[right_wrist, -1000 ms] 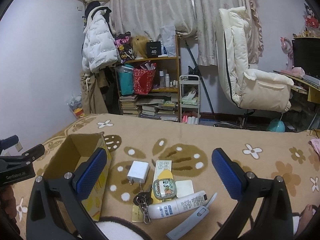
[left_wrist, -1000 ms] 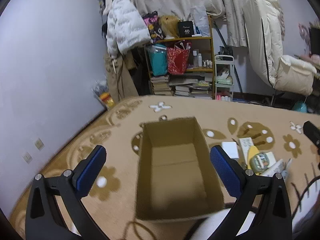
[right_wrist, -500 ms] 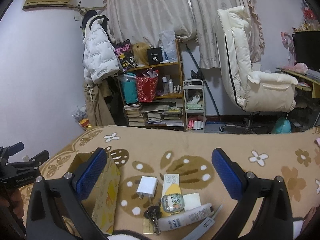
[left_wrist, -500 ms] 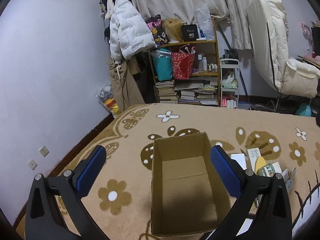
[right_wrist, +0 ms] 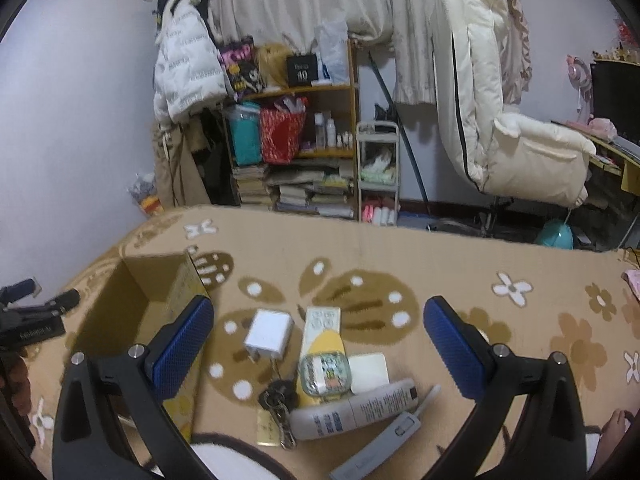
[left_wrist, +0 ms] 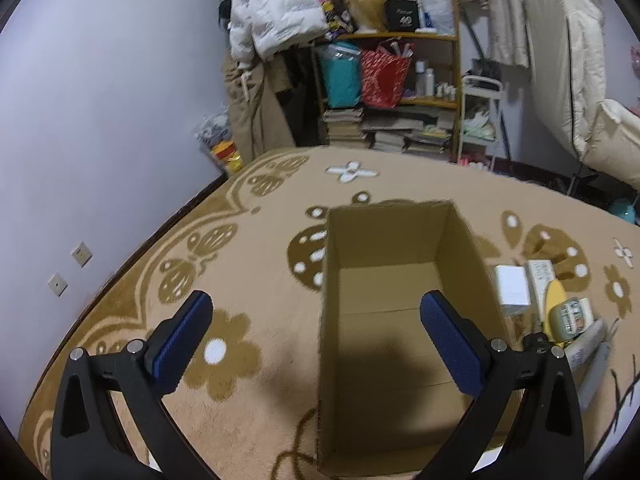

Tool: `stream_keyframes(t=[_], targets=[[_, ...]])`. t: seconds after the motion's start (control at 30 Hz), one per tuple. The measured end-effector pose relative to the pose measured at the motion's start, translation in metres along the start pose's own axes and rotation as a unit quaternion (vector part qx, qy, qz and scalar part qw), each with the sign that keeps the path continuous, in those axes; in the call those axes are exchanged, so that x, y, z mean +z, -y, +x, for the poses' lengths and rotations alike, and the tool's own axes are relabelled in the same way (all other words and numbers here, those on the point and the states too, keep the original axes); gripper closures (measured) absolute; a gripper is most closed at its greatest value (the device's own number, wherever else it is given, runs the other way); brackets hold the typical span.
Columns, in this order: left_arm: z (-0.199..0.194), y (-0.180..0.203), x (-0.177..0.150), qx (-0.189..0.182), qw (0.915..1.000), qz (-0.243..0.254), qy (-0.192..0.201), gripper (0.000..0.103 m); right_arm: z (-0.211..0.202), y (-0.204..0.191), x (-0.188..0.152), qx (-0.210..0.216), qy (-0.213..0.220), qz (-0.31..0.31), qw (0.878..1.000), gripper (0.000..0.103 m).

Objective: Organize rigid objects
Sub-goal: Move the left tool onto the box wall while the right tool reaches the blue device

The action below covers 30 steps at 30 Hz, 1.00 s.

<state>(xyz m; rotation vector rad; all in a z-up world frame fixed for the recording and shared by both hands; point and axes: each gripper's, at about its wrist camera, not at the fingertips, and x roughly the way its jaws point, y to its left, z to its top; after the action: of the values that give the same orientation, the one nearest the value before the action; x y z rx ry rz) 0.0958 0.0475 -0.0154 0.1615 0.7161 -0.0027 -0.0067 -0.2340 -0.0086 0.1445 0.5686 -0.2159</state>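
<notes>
An open, empty cardboard box [left_wrist: 400, 320] stands on the tan patterned rug [left_wrist: 248, 264]. My left gripper [left_wrist: 316, 340] hovers open over the box's near left wall, holding nothing. To the right of the box lies a cluster of items: a white charger [right_wrist: 269, 334], a flat yellow-and-white pack [right_wrist: 322, 332], a small green tin [right_wrist: 325, 374], a white card [right_wrist: 370, 368], keys [right_wrist: 278, 402], a white tube [right_wrist: 352, 410] and a grey handle-shaped tool [right_wrist: 378, 448]. My right gripper [right_wrist: 318, 348] hangs open above this cluster. The left gripper [right_wrist: 28, 320] shows at the right wrist view's left edge.
A wooden shelf [right_wrist: 296, 136] with bags and stacked books stands beyond the rug's far edge, next to a white cart [right_wrist: 378, 172]. A cream recliner chair [right_wrist: 516, 132] is at the back right. A purple wall [left_wrist: 100, 100] borders the rug on the left.
Both grippers have dipped lower and tilted down toward the rug; box and item cluster look larger and nearer. The left gripper shifted left across the box. Nothing was grasped.
</notes>
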Motion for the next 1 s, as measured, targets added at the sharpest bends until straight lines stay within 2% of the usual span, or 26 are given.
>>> stream_keyframes(t=[0.17,0.4,0.67,0.87,0.93,1.0], targets=[[0.020,-0.010,-0.010,-0.019,0.9992,-0.014,-0.030,0.000,0.015,0.007,-0.014,-0.008,-0.032,0.010,0.999,0.000],[0.043,-0.017,-0.031,-0.021,0.9970,-0.029,-0.068,0.000,0.029,0.009,-0.030,-0.022,-0.061,0.008,0.998,0.000],[0.049,-0.011,-0.045,-0.003,0.9966,-0.002,-0.082,0.001,0.054,0.020,-0.053,-0.046,-0.121,0.017,0.991,0.000],[0.050,-0.014,-0.046,-0.002,0.9960,-0.009,-0.089,0.013,0.069,0.039,-0.068,-0.063,-0.170,0.053,0.982,0.000],[0.051,-0.017,-0.045,0.006,0.9958,-0.018,-0.089,0.016,0.072,0.045,-0.072,-0.061,-0.175,0.058,0.981,0.000],[0.052,-0.021,-0.043,-0.001,0.9952,-0.035,-0.092,0.019,0.076,0.051,-0.077,-0.067,-0.181,0.058,0.979,0.000]])
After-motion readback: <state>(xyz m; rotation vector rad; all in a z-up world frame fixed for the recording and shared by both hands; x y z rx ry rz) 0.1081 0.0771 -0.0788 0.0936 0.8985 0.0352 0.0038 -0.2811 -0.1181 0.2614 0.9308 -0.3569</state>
